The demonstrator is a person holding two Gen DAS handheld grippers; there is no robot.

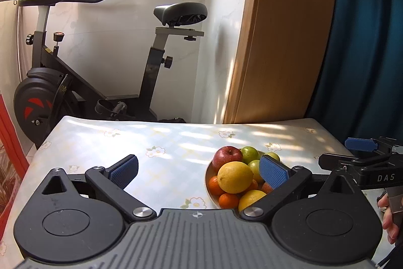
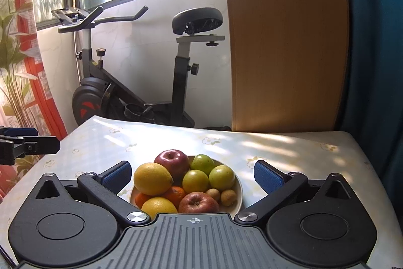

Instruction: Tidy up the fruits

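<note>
Both grippers, left gripper [image 1: 199, 172] and right gripper [image 2: 192, 177], gape empty, partly hiding the fruit bowl [image 2: 239, 183].

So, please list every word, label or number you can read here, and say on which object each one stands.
"DAS": white letters on the black body of the right gripper, seen from the left wrist view.
Small gold marking on the exercise bike frame: too small to read.
Nothing else readable.

Left gripper [image 1: 199, 172]: jaws spread wide, nothing between the blue pads [image 1: 123, 172], tilted downward. Right gripper [image 2: 194, 177]: same, wide apart, empty, angled down. In the left wrist view, the person's hand [image 1: 388, 216] shows at 4 o'clock, gripping the right unit's handle.
</note>
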